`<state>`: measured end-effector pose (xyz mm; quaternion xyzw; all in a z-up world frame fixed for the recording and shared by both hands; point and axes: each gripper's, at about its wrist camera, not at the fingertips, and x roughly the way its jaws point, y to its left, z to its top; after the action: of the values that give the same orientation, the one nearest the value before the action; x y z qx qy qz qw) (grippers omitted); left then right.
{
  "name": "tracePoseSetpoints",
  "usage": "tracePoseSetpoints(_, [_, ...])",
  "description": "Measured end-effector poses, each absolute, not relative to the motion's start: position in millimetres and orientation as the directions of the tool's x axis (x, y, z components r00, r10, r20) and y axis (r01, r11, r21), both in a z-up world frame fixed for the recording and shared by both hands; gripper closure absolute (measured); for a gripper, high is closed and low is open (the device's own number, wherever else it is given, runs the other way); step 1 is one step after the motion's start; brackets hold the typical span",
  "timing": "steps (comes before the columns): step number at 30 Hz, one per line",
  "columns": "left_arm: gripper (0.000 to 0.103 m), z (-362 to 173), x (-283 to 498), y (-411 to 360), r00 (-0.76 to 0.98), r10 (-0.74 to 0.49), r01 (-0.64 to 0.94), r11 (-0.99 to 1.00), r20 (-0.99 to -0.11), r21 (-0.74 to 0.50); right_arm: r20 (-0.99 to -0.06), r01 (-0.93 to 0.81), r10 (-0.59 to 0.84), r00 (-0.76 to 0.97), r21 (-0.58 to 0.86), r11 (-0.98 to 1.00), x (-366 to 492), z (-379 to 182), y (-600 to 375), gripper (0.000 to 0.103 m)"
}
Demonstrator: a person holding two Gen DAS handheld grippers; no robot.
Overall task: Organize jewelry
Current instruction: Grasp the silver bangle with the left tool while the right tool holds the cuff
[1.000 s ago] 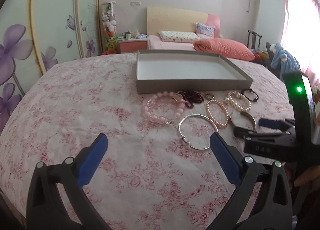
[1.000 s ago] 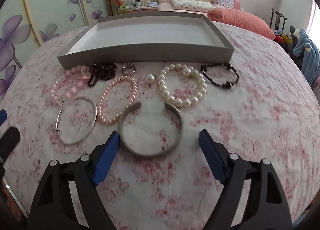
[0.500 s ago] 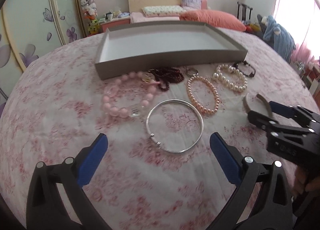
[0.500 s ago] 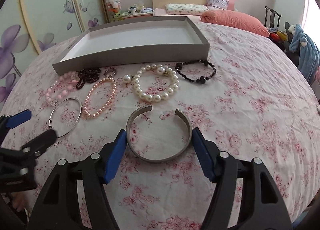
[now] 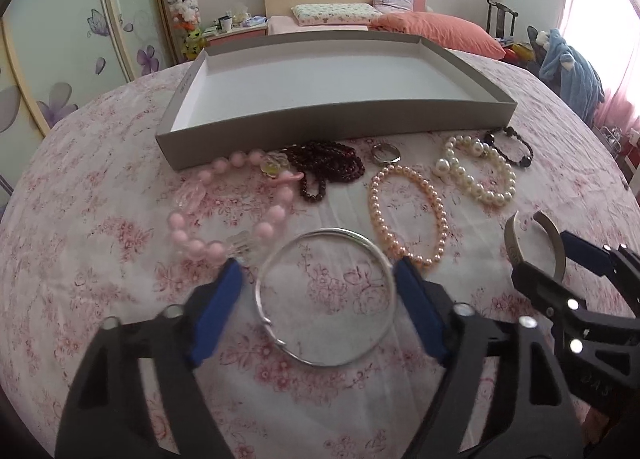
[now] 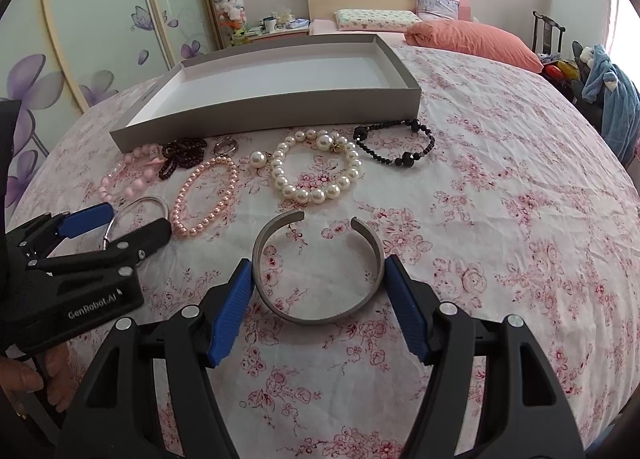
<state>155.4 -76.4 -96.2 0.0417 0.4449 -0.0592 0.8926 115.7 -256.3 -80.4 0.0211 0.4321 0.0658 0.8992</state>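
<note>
Left gripper (image 5: 318,279): one, blue pads, jaws just closing in around the silver bangle (image 5: 326,297). The right pad looks to touch the bangle's rim; a sliver of cloth shows beside the left pad, so no firm grip can be told.

Right gripper (image 6: 319,273): one, blue pads, jaws narrowed to either side of the grey open cuff (image 6: 316,271). Both pads stand at the cuff's outer wall; whether they press it cannot be told.

Jewelry, eight pieces, all lying on the floral cloth (image 6: 500,219), none in the tray:
- silver bangle, one, between the left pads;
- grey open cuff, one, between the right pads, gap facing the tray;
- pink bead bracelet (image 5: 224,203), one, with clear beads;
- dark red bead strand (image 5: 328,167), one, bunched;
- small ring (image 5: 385,153), one;
- peach pearl bracelet (image 5: 408,215), one;
- white pearl bracelet (image 6: 316,169), one, large beads;
- black bead bracelet (image 6: 396,145), one.

Grey tray (image 6: 280,115): one, shallow, white inside, just behind the row of jewelry.

Hand (image 6: 24,375): one, partly seen, holding the left gripper's handle.
</note>
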Motion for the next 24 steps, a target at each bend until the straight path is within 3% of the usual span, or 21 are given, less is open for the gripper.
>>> tracePoseSetpoints(6, [0.034,-94,142,-61,0.587,-0.075,0.153,0.988,-0.806,0.02,-0.773,-0.134,0.147,0.617,0.08,0.988,113,-82,-249,0.036])
tracePoseSetpoints(10, [0.021,-96,138,-56,0.58,-0.064,0.137,0.99,-0.812,0.02,-0.775,-0.142,0.124,0.619,0.045,0.989,113,-83,-243,0.036])
tracePoseSetpoints(13, [0.02,-96,137,-56,0.582,-0.063,0.135,0.991,-0.81,0.021,-0.776,-0.141,0.125,0.618,0.048,0.989,113,-84,-243,0.035])
tracePoseSetpoints(16, [0.021,-96,135,-54,0.585,-0.066,0.136,0.991,-0.808,0.018,-0.777,-0.138,0.118,0.618,0.04,0.99,112,-84,-242,0.034])
tracePoseSetpoints(18, [0.027,-96,134,-54,0.59,-0.07,0.138,0.99,-0.804,0.016,-0.777,-0.138,0.108,0.621,0.027,0.99,111,-85,-240,0.034])
tracePoseSetpoints(19, [0.034,-95,132,-55,0.595,-0.074,0.141,0.99,-0.8,0.014,-0.776,-0.139,0.108,0.621,0.026,0.99,111,-85,-240,0.036])
tracePoseSetpoints(24, [0.035,-94,129,-54,0.6,-0.077,0.14,0.99,-0.796,0.009,-0.774,-0.145,0.118,0.622,0.034,0.989,110,-85,-242,0.037])
